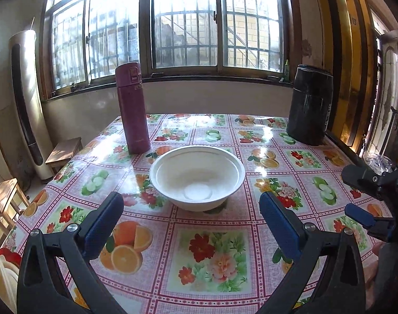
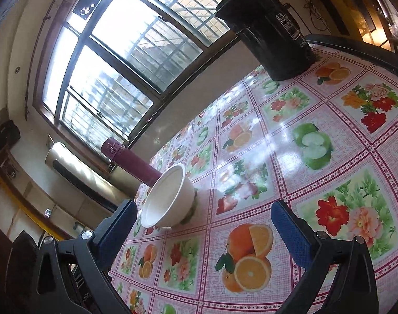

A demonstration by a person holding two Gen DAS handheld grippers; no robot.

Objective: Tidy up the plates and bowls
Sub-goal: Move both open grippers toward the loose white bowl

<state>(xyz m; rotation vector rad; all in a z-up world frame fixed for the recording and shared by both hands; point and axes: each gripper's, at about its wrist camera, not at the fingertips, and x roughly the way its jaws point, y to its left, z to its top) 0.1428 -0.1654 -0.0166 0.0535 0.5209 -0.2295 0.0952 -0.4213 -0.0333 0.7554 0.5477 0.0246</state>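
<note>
Left claw (image 1: 191, 217): blue-padded fingers are held wide apart above the near part of the bench (image 1: 251, 261); nothing is gripped. Right claw (image 2: 203, 225): fingers likewise spread apart and empty; its view is strongly tilted. From the left wrist view the right claw is also seen at the right edge, off the bowl.

White bowl (image 1: 197, 177): set upright on the flower-and-fruit oilcloth, near the bench middle, just beyond the left claw's fingertips and centred between them. No contact with either claw is seen. The bowl appears empty.

Beyond the bowl, to its left: a maroon flask (image 1: 132, 108), upright, close to the bowl but apart from it. At the far right corner: a black canister (image 1: 310, 106), well apart. Behind both, a barred window (image 1: 186, 21) is seen.
</note>
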